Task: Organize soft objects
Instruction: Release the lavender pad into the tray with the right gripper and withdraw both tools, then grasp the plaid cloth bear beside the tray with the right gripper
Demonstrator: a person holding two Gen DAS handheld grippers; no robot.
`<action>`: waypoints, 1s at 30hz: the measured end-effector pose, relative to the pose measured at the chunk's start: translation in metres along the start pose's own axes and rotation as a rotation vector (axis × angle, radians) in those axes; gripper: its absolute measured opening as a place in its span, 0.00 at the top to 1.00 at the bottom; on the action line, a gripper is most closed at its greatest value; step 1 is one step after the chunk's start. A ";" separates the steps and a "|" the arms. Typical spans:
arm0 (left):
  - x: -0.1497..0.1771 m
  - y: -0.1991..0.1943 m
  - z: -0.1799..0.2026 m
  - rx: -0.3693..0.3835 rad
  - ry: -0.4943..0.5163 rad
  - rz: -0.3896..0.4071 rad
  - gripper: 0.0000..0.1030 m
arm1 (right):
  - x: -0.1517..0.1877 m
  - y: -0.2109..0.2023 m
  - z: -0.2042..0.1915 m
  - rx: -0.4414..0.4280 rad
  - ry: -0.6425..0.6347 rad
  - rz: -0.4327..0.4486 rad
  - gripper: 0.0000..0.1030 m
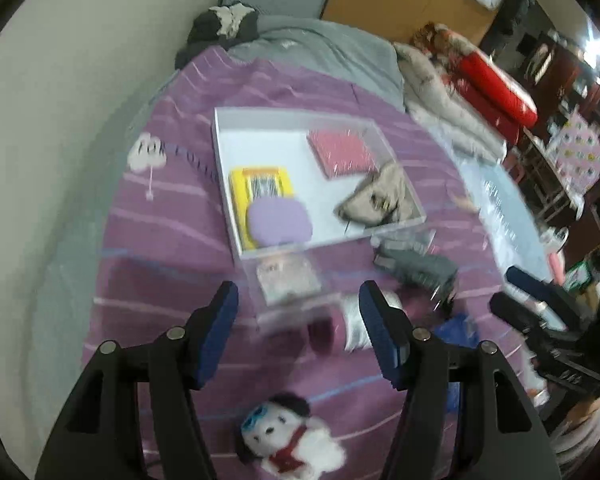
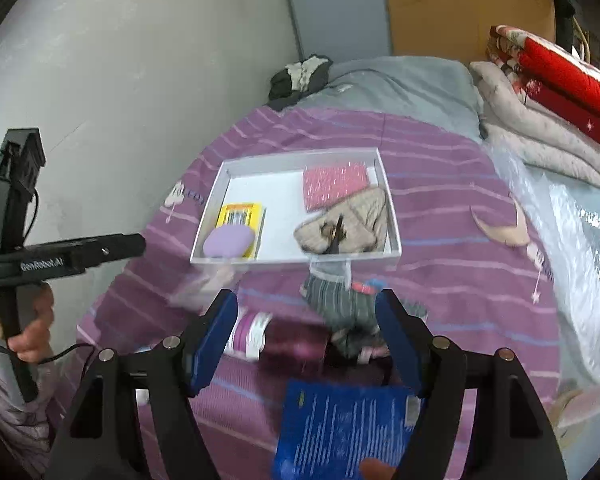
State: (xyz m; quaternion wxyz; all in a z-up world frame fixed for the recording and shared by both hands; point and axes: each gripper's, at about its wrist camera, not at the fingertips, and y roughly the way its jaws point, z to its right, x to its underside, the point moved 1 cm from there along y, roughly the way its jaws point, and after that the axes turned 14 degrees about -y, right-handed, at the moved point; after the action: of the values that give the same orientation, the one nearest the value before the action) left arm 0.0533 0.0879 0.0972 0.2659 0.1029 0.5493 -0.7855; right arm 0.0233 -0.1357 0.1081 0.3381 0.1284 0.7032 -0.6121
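A white tray [image 1: 260, 136] [image 2: 260, 184] lies on the purple striped bedspread [image 1: 172, 248]. It holds a lilac pad [image 1: 279, 221] [image 2: 227, 241] on a yellow packet [image 1: 242, 184], a pink cloth [image 1: 342, 151] [image 2: 334, 185] and a beige pouch [image 1: 380, 200] [image 2: 352, 226]. Near the tray lie a grey striped cloth [image 1: 418, 266] [image 2: 342, 300], a clear packet [image 1: 288, 276], a maroon roll [image 2: 292, 340] and a blue packet [image 2: 340, 424]. A white plush dog [image 1: 288, 436] lies below my open, empty left gripper [image 1: 298, 312]. My right gripper [image 2: 306, 324] is open above the roll.
A wall [image 1: 60, 120] runs along the bed's left side. A grey blanket [image 1: 320, 52] and dark clothing [image 1: 224, 24] lie at the far end. Folded quilts [image 2: 540, 120] and clear plastic [image 2: 572, 248] are on the right. The left gripper's handle [image 2: 60, 258] shows at left.
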 end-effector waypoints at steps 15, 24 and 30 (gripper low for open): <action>0.094 0.075 0.006 -0.372 0.272 0.053 0.23 | 0.094 0.045 -0.018 0.086 0.133 -0.234 0.22; 0.099 0.070 0.000 -0.338 0.235 0.085 0.20 | 0.099 0.050 -0.037 0.155 0.044 -0.243 0.17; 0.100 0.069 -0.002 -0.333 0.232 0.092 0.20 | 0.097 0.048 -0.037 0.142 0.049 -0.252 0.17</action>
State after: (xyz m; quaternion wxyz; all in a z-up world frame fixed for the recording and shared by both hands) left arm 0.0057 0.0420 -0.0045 0.2498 0.1721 0.6931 -0.6539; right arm -0.0316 -0.1131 0.0107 0.2314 0.0775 0.6766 -0.6948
